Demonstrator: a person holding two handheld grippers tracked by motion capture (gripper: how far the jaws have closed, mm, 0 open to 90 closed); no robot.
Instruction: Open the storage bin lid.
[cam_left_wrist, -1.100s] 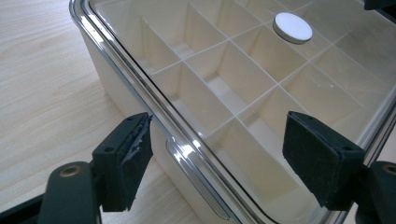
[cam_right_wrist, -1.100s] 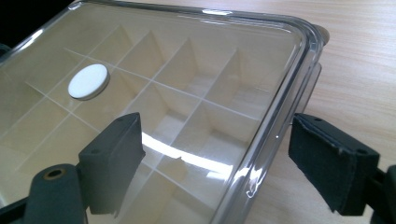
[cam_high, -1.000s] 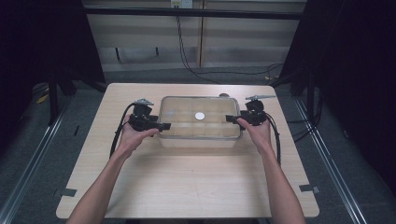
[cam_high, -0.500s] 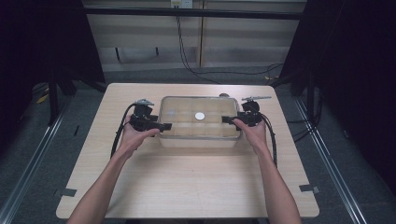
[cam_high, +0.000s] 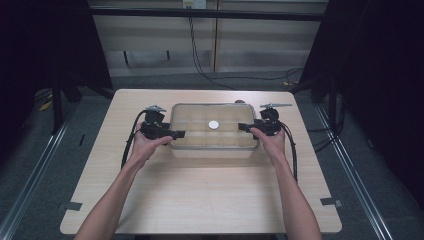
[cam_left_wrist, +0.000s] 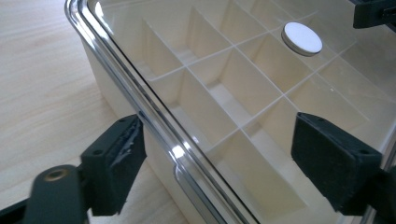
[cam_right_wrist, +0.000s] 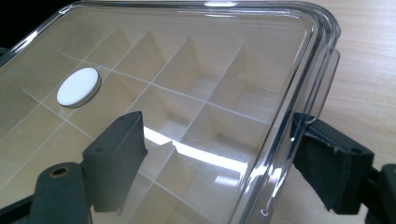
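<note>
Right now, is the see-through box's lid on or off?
On. The clear lid lies flat over the divided box, and a white round disc sits on it.

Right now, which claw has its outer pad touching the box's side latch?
The right claw: its outer pad meets the latch. The left claw straddles a plain lid edge.

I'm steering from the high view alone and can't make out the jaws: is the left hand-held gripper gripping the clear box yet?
Observer: No. The left hand-held gripper is open; its jaws, just closing slightly, straddle the rim of the clear box without pressing.
Operator: And the right?
Observer: The right hand-held gripper is open too, jaws just closing slightly, astride the rim beside a clear side tab.
Operator: Anything inside?
Observer: The compartments in view look empty.
</note>
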